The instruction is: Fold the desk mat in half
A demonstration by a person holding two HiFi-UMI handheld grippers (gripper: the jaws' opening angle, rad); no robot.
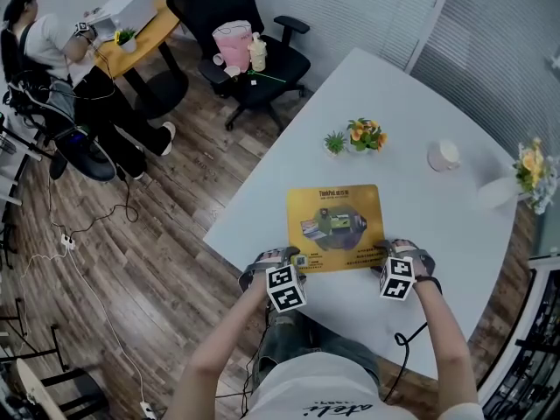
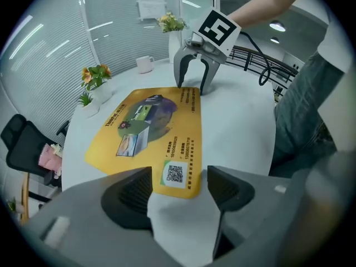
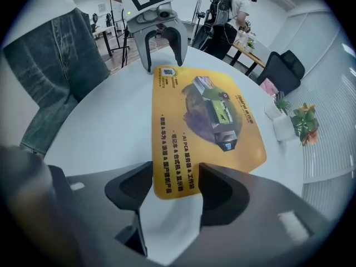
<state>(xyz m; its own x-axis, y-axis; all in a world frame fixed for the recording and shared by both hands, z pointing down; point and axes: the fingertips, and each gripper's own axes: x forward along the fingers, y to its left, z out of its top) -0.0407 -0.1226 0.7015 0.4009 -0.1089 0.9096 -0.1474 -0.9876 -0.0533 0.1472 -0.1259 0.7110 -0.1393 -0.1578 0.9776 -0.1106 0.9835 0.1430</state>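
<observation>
a seated person [image 1: 39, 42] works at a wooden desk [image 1: 144, 33] at the room's ten o'clock, and a black office chair [image 1: 289, 59] carrying a pink object [image 1: 233, 44] stands at eleven o'clock, just off the white table [image 1: 437, 226]; on that table the left gripper [image 1: 276, 257] points steeply down at the seven o'clock corner of the yellow desk mat [image 1: 337, 227], its jaws spread wide with the qr-code corner lying between them, the pads clear of it; the mat lies flat and unfolded close to the table's six o'clock edge; a small green plant [image 1: 335, 143] and a pot of orange flowers [image 1: 366, 135] sit at the mat's twelve o'clock, a white mug [image 1: 444, 156] at its two o'clock; the right gripper [image 1: 401, 250] stands at the mat's four o'clock corner, its jaws likewise held wide apart either side of that corner, not pressing on it
</observation>
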